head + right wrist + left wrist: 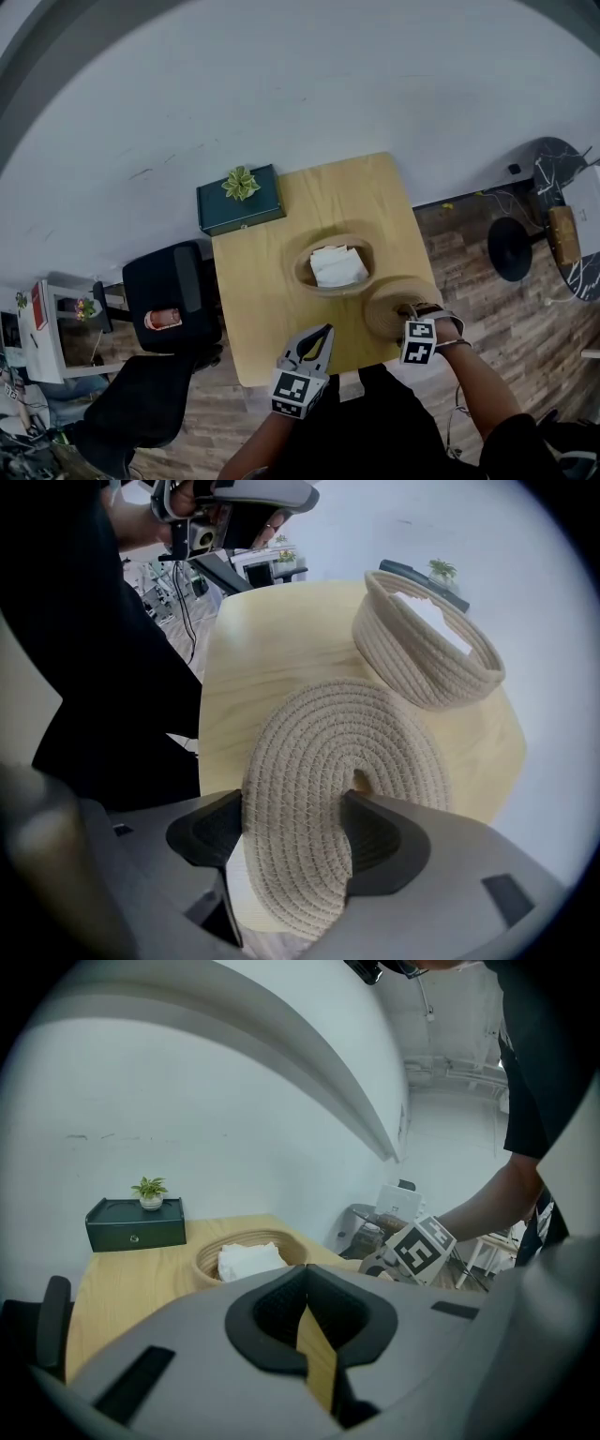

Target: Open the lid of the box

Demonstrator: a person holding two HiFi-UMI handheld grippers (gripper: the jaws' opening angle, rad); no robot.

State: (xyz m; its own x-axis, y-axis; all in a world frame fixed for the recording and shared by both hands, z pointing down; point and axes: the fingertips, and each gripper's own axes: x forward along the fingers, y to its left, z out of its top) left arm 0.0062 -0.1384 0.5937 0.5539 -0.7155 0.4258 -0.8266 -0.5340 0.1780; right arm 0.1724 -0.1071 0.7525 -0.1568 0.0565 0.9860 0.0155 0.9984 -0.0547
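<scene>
Head view first: I see a wood table [272,281] with a dark green case [246,214] at its far left corner and a small plant [241,183] on top of it. A black chair [173,291] stands just beside the table's left edge. Both are well apart from the box [305,264] (a woven oval basket), which sits mid-table. Its mouth faces up and its long axis runs left to right across the table. Inside it lies a folded white cloth [337,265].

The lid [386,305] is off, just beside the box at the table's near right corner. It lies broad face up, with its near edge out past the table edge. I cannot tell whether it rests on the wood or hangs just above it.

My right gripper [295,832] is clamped on the lid's near rim, one pad on each side and the weave bowed between them. My left gripper [323,336] hangs over the near edge, apart from the box. Its tips are together and it is empty.
</scene>
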